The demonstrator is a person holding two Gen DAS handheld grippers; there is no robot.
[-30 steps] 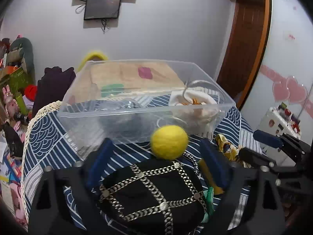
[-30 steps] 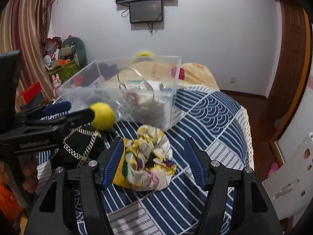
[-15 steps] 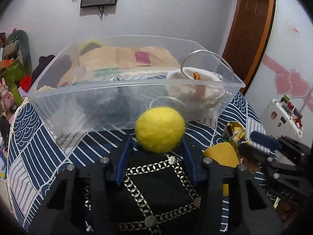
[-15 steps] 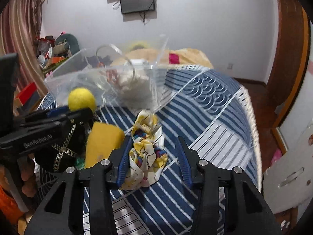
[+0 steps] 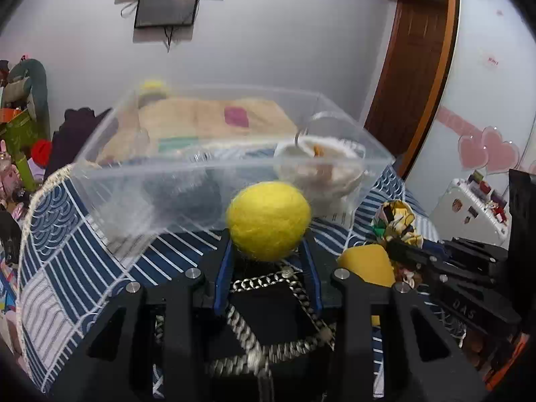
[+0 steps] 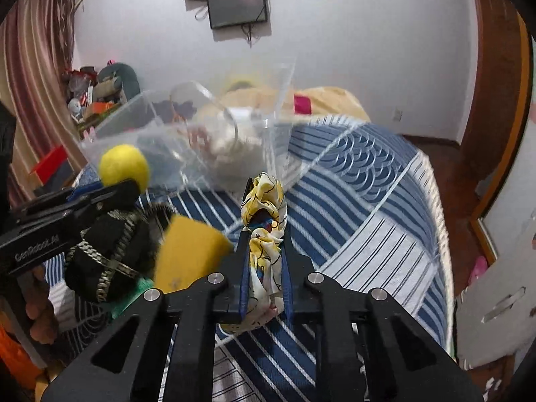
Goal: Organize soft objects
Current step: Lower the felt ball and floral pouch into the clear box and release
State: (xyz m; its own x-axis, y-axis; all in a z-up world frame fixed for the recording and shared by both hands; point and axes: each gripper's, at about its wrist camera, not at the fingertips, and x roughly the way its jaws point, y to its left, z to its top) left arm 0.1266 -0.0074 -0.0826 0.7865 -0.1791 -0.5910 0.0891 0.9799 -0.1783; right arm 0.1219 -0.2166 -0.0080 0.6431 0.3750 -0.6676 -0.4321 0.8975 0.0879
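A: The striped bedcover [image 6: 385, 234] carried a clear bin [image 5: 234, 167], white wall behind. What was in hand?

B: Lifting, I'd judge. Before the bin, the left gripper [image 5: 268, 261] was clamped on the black hat [image 5: 268, 308] under its yellow pompom [image 5: 268, 221]; right of that, the right gripper [image 6: 266, 268] was pinched nearly closed on the printed scarf [image 6: 264, 214].

A: Next?

B: Probably carrying both over the bin's rim.

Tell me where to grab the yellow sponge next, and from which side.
Grip the yellow sponge across its two flat faces near the raised upper end, coming from above. It leans tilted beside the black hat, with the right gripper and its scarf close on the other side, so side approaches look crowded.
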